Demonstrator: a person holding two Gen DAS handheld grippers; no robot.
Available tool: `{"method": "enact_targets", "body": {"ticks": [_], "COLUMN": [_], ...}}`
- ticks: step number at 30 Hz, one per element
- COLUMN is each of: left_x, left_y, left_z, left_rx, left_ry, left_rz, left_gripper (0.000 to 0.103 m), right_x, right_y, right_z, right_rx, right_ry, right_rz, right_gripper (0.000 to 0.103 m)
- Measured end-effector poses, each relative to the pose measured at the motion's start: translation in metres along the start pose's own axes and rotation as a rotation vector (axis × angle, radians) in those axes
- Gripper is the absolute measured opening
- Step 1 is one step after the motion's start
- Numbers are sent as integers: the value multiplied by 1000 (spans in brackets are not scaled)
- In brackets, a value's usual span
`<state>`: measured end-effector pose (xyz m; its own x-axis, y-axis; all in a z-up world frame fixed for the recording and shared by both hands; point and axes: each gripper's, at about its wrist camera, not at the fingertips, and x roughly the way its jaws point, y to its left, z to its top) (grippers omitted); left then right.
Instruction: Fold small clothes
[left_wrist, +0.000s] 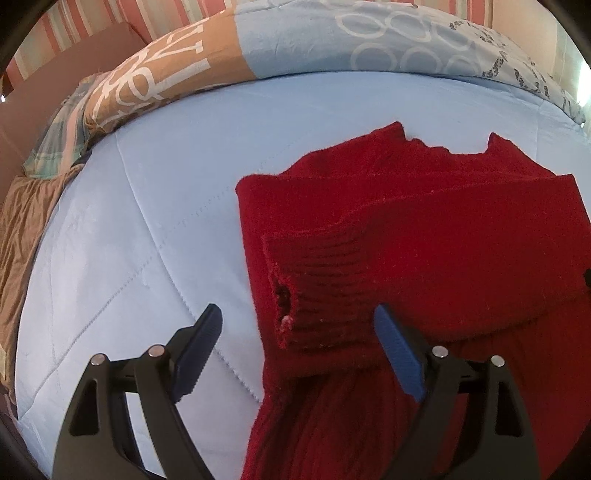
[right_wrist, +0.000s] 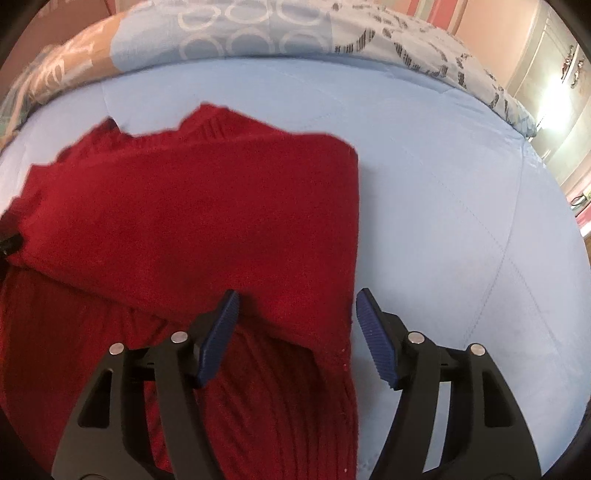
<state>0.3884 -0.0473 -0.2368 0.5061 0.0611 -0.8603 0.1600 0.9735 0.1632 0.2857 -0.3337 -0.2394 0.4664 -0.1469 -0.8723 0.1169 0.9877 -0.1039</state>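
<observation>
A red knitted sweater (left_wrist: 424, 229) lies on a light blue quilt (left_wrist: 140, 221), its sleeves folded in across the body; a ribbed cuff (left_wrist: 317, 295) lies on top. My left gripper (left_wrist: 297, 325) is open, its jaws straddling the sweater's left edge and the cuff. In the right wrist view the sweater (right_wrist: 192, 214) fills the left half. My right gripper (right_wrist: 295, 314) is open, straddling the sweater's right edge near the ribbed hem (right_wrist: 280, 406).
A patterned blue and tan duvet (left_wrist: 295, 44) is bunched along the far side of the bed. Brown fabric (left_wrist: 22, 229) lies at the left edge. Bare quilt (right_wrist: 461, 221) stretches right of the sweater. A lit cupboard (right_wrist: 554, 92) stands far right.
</observation>
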Motion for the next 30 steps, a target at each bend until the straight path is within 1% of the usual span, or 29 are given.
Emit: {"method": "enact_targets", "body": {"ticks": [2, 4, 6, 10, 14, 18, 20, 23, 30], "left_x": [-8, -15, -20, -35, -49, -59, -67, -80, -111], "left_y": [2, 3, 4, 6, 5, 2, 2, 5, 13], "left_z": [-1, -7, -15, -39, -66, -90, -104, -125, -176], "left_rx": [1, -4, -5, -14, -17, -20, -23, -24, -62], "left_ry": [-12, -19, -14, -11, 5, 29, 33, 48, 99], "left_rz": [-4, -14, -24, -47, -58, -71, -83, -84, -141], "left_gripper": [86, 88, 88, 88, 88, 88, 88, 88, 88], "right_x": [-8, -15, -19, -31, -38, -55, -67, -85, -113], "right_y": [-2, -3, -2, 7, 12, 14, 13, 13, 7], "right_z": [-1, -4, -8, -23, -43, -61, -73, -97, -151], "right_rx": [28, 52, 56, 19, 4, -3, 1, -9, -17], "right_ry": [-22, -34, -40, -56, -39, -49, -52, -36, 30], "right_rz": [40, 79, 105, 100, 99, 114, 138, 143, 131], "right_gripper": [67, 71, 71, 71, 72, 72, 72, 72, 71]}}
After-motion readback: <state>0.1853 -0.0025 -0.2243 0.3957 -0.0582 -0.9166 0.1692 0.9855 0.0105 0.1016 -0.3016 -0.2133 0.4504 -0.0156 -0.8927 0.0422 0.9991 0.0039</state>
